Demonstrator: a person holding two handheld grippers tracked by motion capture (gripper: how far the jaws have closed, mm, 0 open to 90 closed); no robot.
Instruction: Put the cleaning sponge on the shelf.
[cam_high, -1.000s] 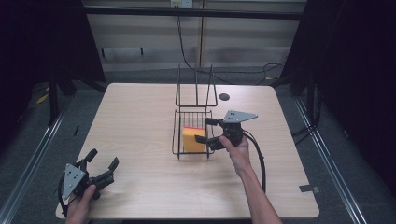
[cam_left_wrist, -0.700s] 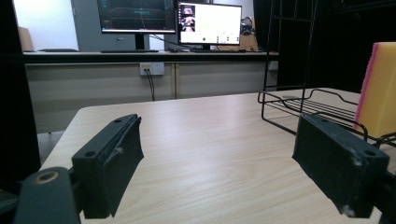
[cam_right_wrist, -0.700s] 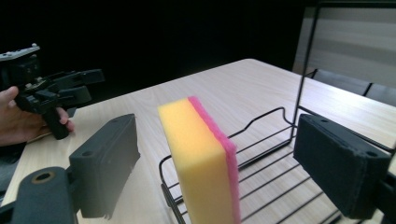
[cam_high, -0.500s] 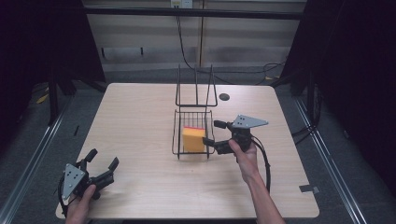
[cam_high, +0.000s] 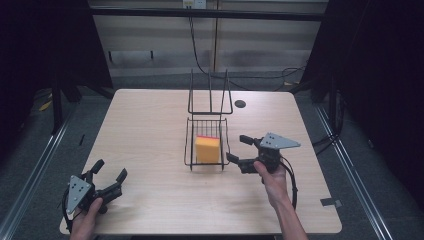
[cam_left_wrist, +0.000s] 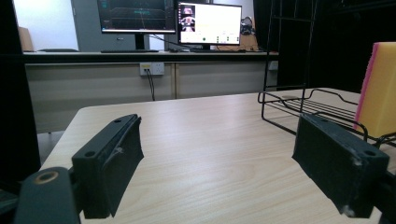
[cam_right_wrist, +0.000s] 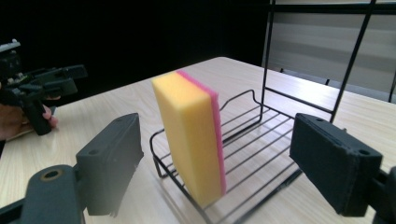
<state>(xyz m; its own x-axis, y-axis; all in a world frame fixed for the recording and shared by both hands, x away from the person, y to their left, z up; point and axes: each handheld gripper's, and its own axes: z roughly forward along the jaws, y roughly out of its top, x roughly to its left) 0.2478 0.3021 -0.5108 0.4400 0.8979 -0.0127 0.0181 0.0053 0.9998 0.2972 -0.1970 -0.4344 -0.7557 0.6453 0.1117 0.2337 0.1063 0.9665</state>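
High view: wooden table (cam_high: 150, 125), person's hands come in from the bottom edge.
Left gripper (cam_high: 108, 173): near the table's front-left corner, held by left hand (cam_high: 87, 220), jaws spread wide, nothing between them; well apart from the rack.
Rack (cam_high: 207, 131): black wire, mid-table, tall back frame on the far side.
Sponge (cam_high: 207, 149): yellow with pink layer, stands on edge, slightly tilted, in the rack's tray.
Right gripper (cam_high: 239, 148): just right of the rack, jaws wide, pointing at sponge, not touching it; held by right hand (cam_high: 272, 180).
Left gripper view: monitors (cam_left_wrist: 169, 18) on a desk beyond the table.
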